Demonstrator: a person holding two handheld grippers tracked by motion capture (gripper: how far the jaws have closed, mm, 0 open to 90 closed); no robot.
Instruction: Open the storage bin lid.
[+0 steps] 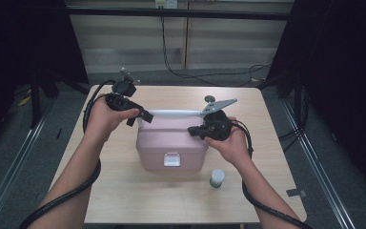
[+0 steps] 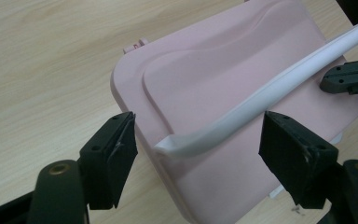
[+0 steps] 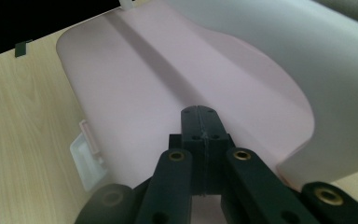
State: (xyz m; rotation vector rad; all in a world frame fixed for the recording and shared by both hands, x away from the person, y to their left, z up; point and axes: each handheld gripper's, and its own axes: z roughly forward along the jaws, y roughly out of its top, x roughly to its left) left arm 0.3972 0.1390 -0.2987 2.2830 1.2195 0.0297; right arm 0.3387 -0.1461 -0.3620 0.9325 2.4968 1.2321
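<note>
Pink box (image 1: pixel 171 143) handle work
Left claw (image 2: pixel 196 149) spread around white handle (image 2: pixel 242 114) to catch it; right claw (image 3: pixel 200 126) pressed together, steadying lid.

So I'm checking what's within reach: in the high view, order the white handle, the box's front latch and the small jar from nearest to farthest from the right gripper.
From the right gripper:
1. White handle, just above it, over the pink box.
2. Front latch, below on the box's front.
3. Small jar, on the table near the person's side.

No text, label, brand or number can be read anywhere. The pink box (image 1: pixel 171 143) bears a plain white latch with no lettering. The small jar's (image 1: pixel 217 178) lid is blank.
</note>
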